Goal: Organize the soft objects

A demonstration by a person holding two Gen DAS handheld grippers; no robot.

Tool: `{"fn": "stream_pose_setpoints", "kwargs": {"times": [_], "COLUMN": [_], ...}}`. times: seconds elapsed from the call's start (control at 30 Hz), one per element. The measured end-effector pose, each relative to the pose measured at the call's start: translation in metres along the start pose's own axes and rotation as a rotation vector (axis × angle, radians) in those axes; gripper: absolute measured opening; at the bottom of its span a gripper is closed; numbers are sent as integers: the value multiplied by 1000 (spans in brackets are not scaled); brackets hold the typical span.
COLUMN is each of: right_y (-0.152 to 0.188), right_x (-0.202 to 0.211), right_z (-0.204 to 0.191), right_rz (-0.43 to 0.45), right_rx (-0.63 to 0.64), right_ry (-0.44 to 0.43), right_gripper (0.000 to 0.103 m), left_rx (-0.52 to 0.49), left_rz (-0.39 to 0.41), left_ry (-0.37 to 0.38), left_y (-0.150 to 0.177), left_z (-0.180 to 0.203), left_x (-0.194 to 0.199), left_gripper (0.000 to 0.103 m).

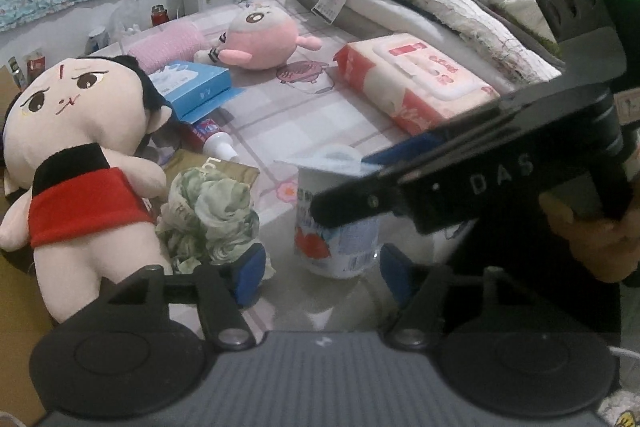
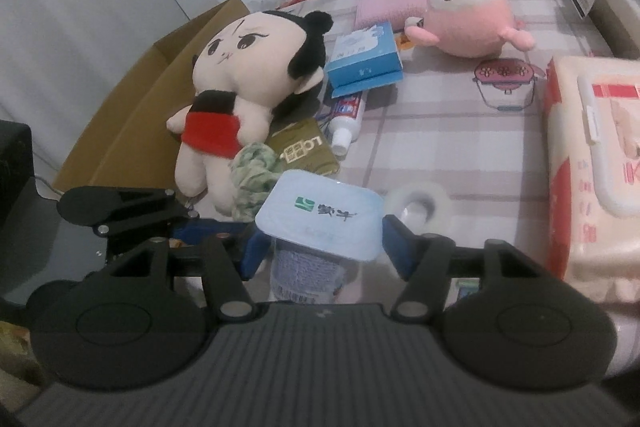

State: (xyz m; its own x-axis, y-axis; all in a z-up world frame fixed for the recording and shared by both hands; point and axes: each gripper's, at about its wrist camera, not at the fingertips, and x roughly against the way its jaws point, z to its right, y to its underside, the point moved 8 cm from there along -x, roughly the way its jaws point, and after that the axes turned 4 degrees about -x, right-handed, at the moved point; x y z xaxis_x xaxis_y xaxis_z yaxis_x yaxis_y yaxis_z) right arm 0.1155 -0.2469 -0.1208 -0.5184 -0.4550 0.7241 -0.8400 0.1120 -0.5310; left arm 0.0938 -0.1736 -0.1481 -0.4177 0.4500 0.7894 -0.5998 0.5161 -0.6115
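step: clear the yogurt cup (image 2: pixel 316 227) | both claws apart, right claw (image 2: pixel 320 251) straddling the cup, left claw (image 1: pixel 320 271) empty | doll (image 1: pixel 80 147) on bed beside box (image 2: pixel 152 99) (next) | tip: close low, below lid

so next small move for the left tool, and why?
Probably shift it left toward the green cloth and close on it. The left tool is open with only the yogurt cup ahead of its pads, and that cup isn't soft. The crumpled cloth lies just off the left pad, beside the doll, unheld.
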Motion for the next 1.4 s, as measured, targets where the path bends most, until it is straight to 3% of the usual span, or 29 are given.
{"fn": "stream_pose_setpoints", "kwargs": {"times": [0.23,0.43,0.67,0.8,0.93,1.17,1.33,1.4], "right_y": [12,14,13,12,15,17,9,6], "right_x": [7,7,20,22,21,30,45,48], "right_z": [-7,-10,-20,-18,-13,4,16,21], "right_rz": [-3,-21,-3,-5,1,29,90,104], "right_rx": [-18,-58,-148,-237,-278,-362,-378,-373], "right_ry": [11,-1,-139,-204,-196,-183,-165,-139], "right_gripper": [61,65,71,72,71,70,70,70], "left_rx": [-61,-103,-81,-90,-90,23,122,131], "left_rz": [54,54,52,63,60,54,1,-20], "left_ry": [-13,-24,-27,-42,-67,10,11,-10], "left_y": [-4,2,13,15,16,9,0,-1], "left_z": [13,18,14,15,14,11,2,0], "left_x": [0,-11,-11,-4,-1,14,2,-2], "left_gripper": [68,61,57,68,71,91,90,86]}}
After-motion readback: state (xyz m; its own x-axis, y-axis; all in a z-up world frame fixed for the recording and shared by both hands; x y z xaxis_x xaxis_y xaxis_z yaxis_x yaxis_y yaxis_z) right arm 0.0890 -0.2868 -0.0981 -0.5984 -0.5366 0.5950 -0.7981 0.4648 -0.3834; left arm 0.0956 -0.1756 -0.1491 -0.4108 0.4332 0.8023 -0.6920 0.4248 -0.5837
